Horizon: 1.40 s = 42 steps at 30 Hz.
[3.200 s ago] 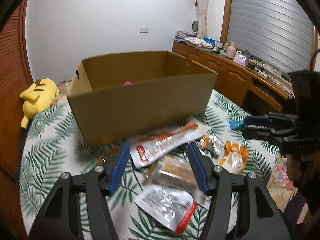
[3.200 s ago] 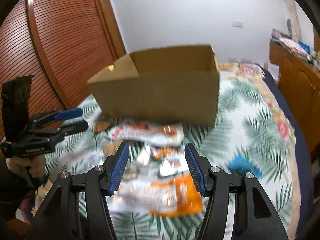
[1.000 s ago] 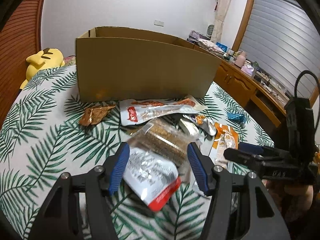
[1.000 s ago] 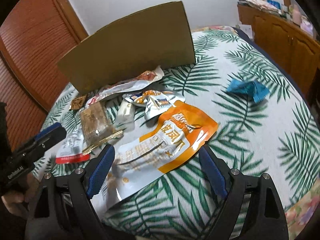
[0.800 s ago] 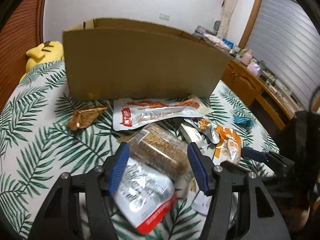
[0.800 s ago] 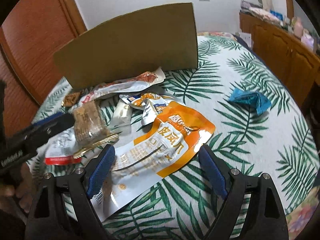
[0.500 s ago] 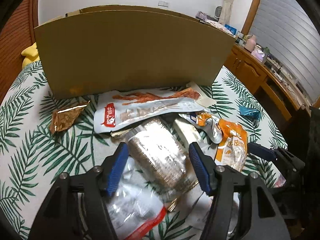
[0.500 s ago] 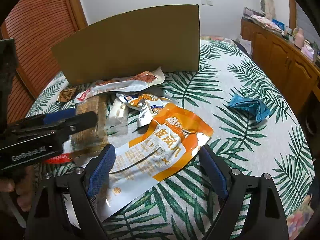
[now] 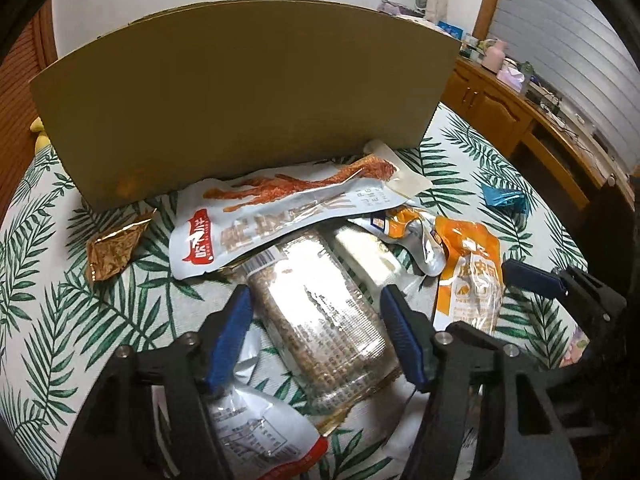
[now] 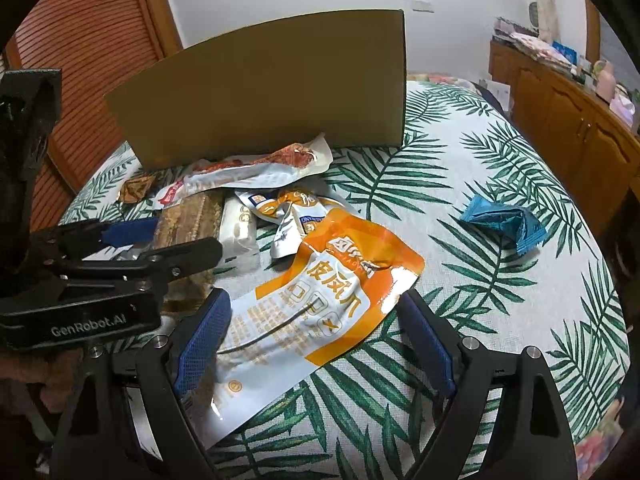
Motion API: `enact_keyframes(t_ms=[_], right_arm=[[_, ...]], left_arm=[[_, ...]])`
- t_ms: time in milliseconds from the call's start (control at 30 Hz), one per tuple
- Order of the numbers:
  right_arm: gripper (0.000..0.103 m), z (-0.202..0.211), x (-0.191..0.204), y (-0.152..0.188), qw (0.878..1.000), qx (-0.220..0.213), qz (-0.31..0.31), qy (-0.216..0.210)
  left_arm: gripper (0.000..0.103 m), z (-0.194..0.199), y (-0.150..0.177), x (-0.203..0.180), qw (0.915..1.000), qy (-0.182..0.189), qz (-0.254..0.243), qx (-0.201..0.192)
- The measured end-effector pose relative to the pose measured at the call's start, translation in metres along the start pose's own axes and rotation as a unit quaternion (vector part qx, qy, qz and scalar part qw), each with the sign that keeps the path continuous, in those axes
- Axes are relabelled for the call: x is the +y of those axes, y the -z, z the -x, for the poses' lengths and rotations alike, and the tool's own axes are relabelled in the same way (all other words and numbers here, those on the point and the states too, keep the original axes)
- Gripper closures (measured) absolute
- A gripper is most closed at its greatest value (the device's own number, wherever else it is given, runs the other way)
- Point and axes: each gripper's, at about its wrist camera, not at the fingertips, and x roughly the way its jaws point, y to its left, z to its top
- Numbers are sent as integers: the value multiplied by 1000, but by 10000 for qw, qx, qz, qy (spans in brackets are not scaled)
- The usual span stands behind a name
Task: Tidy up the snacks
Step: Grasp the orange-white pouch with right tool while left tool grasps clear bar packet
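Observation:
A brown cardboard box (image 9: pixel 240 100) stands at the back of the leaf-print bedspread (image 10: pixel 460 168). Snack packs lie in a heap before it. My left gripper (image 9: pixel 314 296) hangs low over a clear pack of brown grain bars (image 9: pixel 320 324). Its jaws are closing, one blue pad on each side of the pack, neither visibly pressing. My right gripper (image 10: pixel 313 300) stands wide open astride the lower end of an orange and white pouch (image 10: pixel 328 296). A long white pouch with a red label (image 9: pixel 288 212) leans against the box.
A gold wrapper (image 9: pixel 116 244) lies to the left, a blue wrapper (image 10: pixel 504 220) alone to the right. Small silver and orange packets (image 10: pixel 288 212) and a white and red pouch (image 9: pixel 256 428) fill the heap. Wooden cabinets (image 10: pixel 568 120) line the right wall.
My left gripper has moved forward and down, from above the white and red pouch to astride the grain bar pack. The right gripper has stayed over the orange pouch.

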Motion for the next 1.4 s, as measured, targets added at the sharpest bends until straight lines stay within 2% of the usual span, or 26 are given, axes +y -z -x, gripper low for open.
enact_keyframes(t_ms=[133, 233, 333, 500, 700, 900, 967, 1200, 1233, 1267, 1400], right_arm=[[16, 1, -3, 1, 10000, 10, 10, -12], [16, 2, -5, 1, 10000, 36, 71, 35], [16, 2, -8, 0, 9999, 92, 89, 36], [14, -1, -3, -2, 9998, 135, 135, 113], [14, -6, 5, -3, 9992, 117, 286, 267], [30, -5, 7, -1, 9975, 135, 601, 349], [44, -2, 1, -3, 9978, 130, 552, 330], [60, 0, -18, -12, 9988, 295, 384, -28], [65, 1, -19, -12, 9989, 298, 350, -69], [74, 2, -21, -13, 9989, 311, 320, -132], [74, 3, -21, -14, 9987, 324, 365, -146]], left_arm=[[47, 8, 3, 7, 9998, 75, -152, 110], [44, 12, 6, 15, 9994, 98, -276, 199], [42, 11, 5, 24, 9995, 61, -152, 263], [54, 13, 8, 25, 9997, 25, -241, 104], [60, 17, 11, 33, 9999, 108, -55, -79], [61, 22, 12, 38, 9997, 137, 44, -199], [62, 23, 12, 38, 9996, 142, 75, -223], [62, 34, 12, 40, 9993, 158, 99, -309], [62, 35, 12, 40, 9993, 151, 108, -322], [62, 36, 13, 40, 9993, 144, 112, -332], [62, 39, 15, 41, 9990, 165, 153, -373]])
